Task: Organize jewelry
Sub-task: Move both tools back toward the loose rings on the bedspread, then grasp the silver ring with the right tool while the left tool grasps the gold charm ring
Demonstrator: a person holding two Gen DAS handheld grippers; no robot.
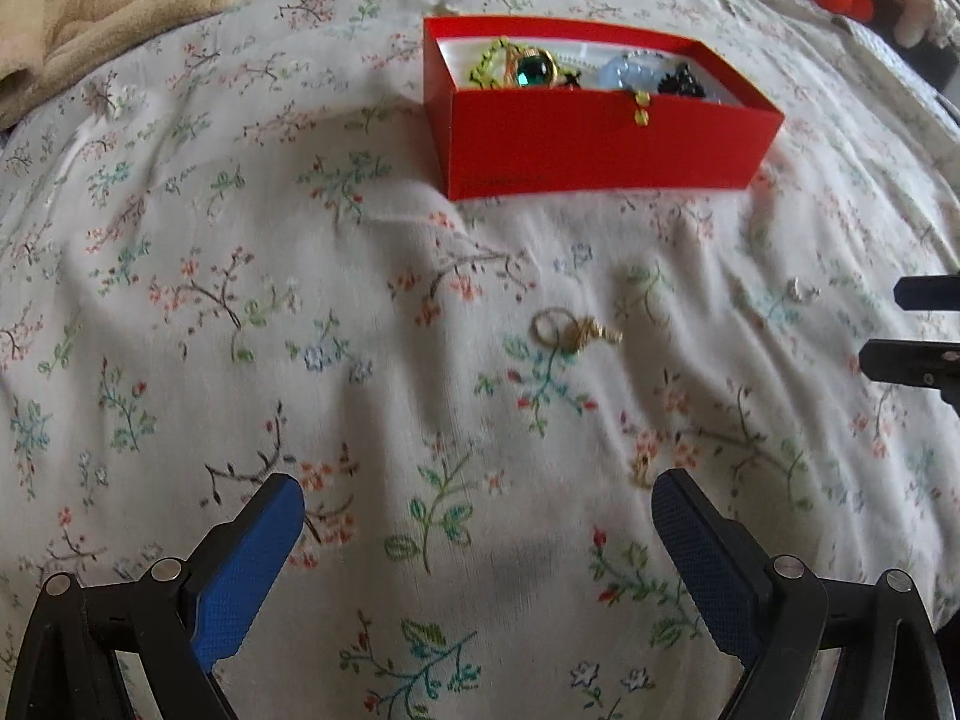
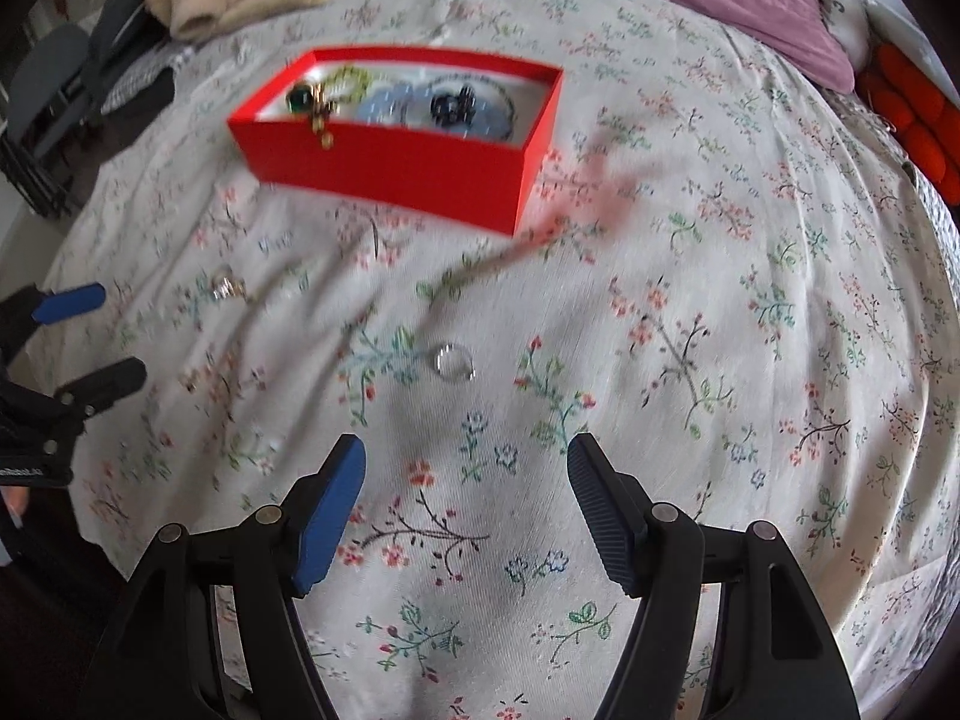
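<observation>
Jewelry: two loose rings [image 2: 454,362], one box [image 1: 600,144]

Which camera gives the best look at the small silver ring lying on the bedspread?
The right wrist view: the small silver ring lies central, just ahead of the open right gripper. In the left wrist view the ring is a tiny blurred speck near the right edge.

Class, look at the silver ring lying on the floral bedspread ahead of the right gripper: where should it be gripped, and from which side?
Likely across the band of the silver ring, from above: it appears to lie flat, leaving little side to catch. The right gripper is open.
</observation>
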